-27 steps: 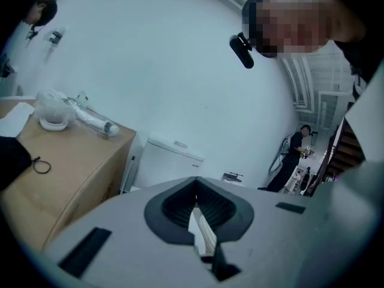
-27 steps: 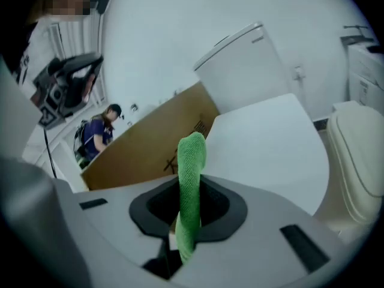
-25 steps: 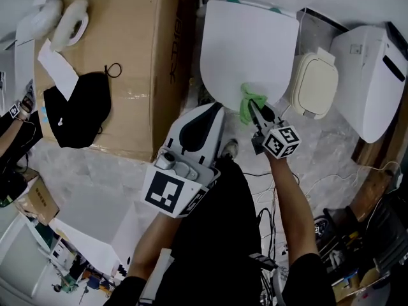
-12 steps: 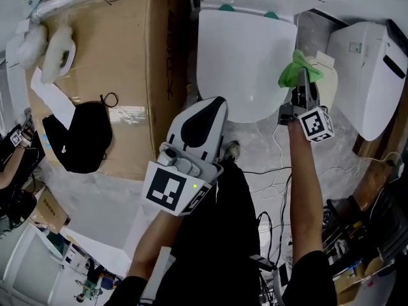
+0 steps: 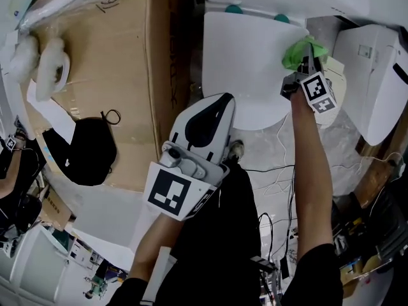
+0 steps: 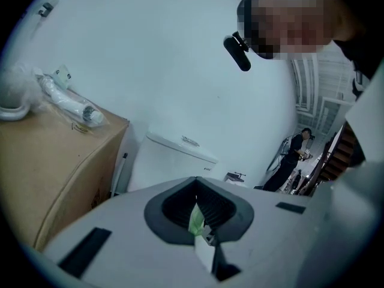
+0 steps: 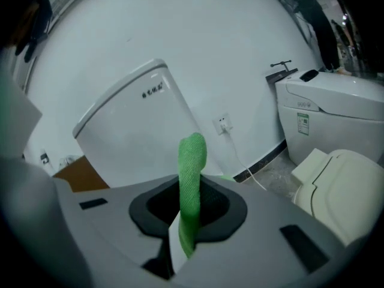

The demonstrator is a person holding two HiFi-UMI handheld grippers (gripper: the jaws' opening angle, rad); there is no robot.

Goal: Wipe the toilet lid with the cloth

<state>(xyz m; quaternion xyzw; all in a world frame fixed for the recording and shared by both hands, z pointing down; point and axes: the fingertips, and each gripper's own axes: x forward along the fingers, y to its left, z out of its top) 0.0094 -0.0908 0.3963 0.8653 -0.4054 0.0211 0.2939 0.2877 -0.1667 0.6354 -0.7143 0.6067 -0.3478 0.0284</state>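
**Two tools, one cloth: stock at the toilet lid**

Item 1, right tool: clenched on the green cloth. In the right gripper view the cloth stands up out of the closed jaws as a narrow folded strip.

Item 2, cloth, location: at the right rear edge of the toilet lid, close to the hinge end. I cannot tell whether it is pressed on the lid or just above it.

Item 3, left tool: jaws together and not on the cloth. It hangs short of the lid's front edge, well apart from the cloth. A green sliver shows at its tips in the left gripper view; I cannot tell what it is.

Item 4, surroundings: a cardboard box left of the toilet and a second toilet to the right.

Note on the bearing that matters: the lid's long axis runs from hinge to front, toward me. Nearly all its bare white surface lies left of and nearer than the right tool. I judge the wipe belongs to the right tool, the closer one, and should sweep leftward and forward.
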